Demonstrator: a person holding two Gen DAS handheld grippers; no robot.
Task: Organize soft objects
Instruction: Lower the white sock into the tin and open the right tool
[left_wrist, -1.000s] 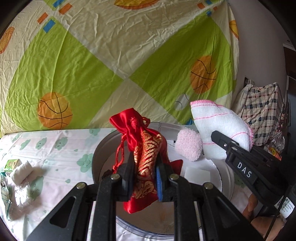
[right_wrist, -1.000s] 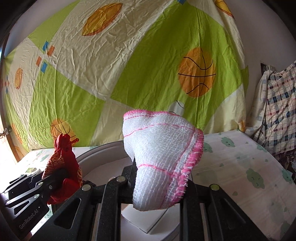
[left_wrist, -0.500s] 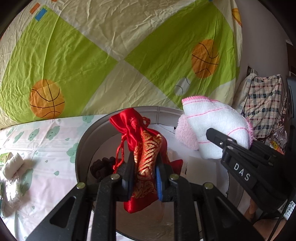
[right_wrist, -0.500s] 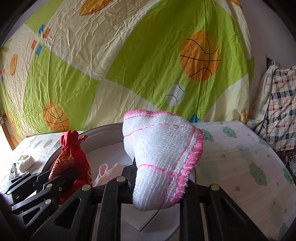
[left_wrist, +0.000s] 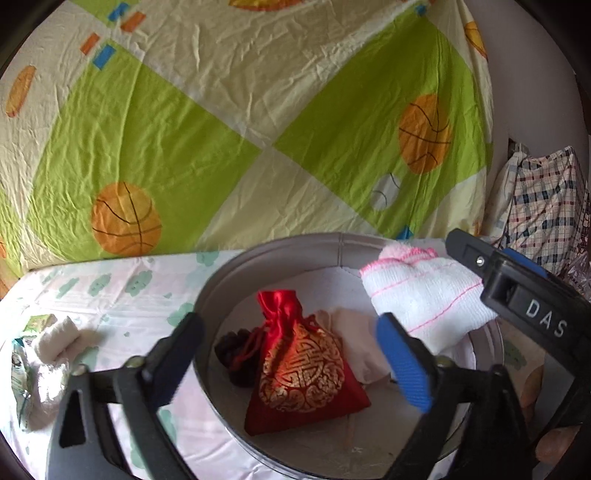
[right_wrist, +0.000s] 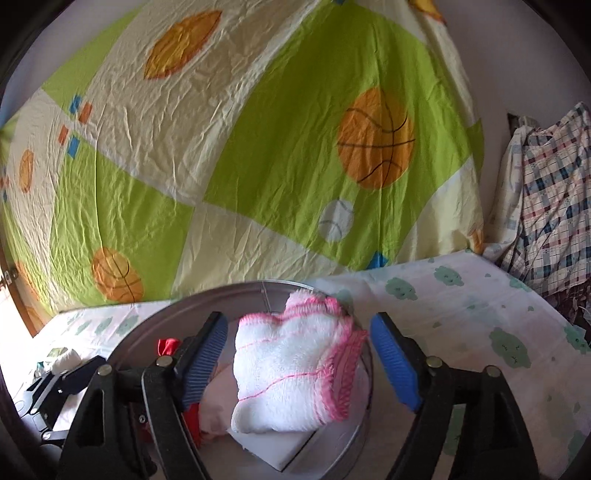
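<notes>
A round grey metal tin (left_wrist: 273, 243) sits on the bed. A red and gold drawstring pouch (left_wrist: 299, 373) lies inside it, beside a dark item (left_wrist: 234, 345) and a pale pink soft piece (left_wrist: 360, 343). My left gripper (left_wrist: 291, 350) is open above the pouch, touching nothing. A white towel with pink trim (right_wrist: 295, 365) lies in the tin (right_wrist: 155, 321) on a white block (right_wrist: 280, 448); it also shows in the left wrist view (left_wrist: 424, 295). My right gripper (right_wrist: 299, 354) is open around the towel, jaws apart from it.
A white rolled cloth (left_wrist: 57, 338) and small packets (left_wrist: 22, 373) lie on the sheet left of the tin. A hanging basketball-print sheet (left_wrist: 258, 122) backs the bed. A plaid bag (right_wrist: 546, 206) stands at the right.
Both grippers opened. The red pouch dropped from my left gripper into the tin. The white towel dropped from my right gripper into the tin.
</notes>
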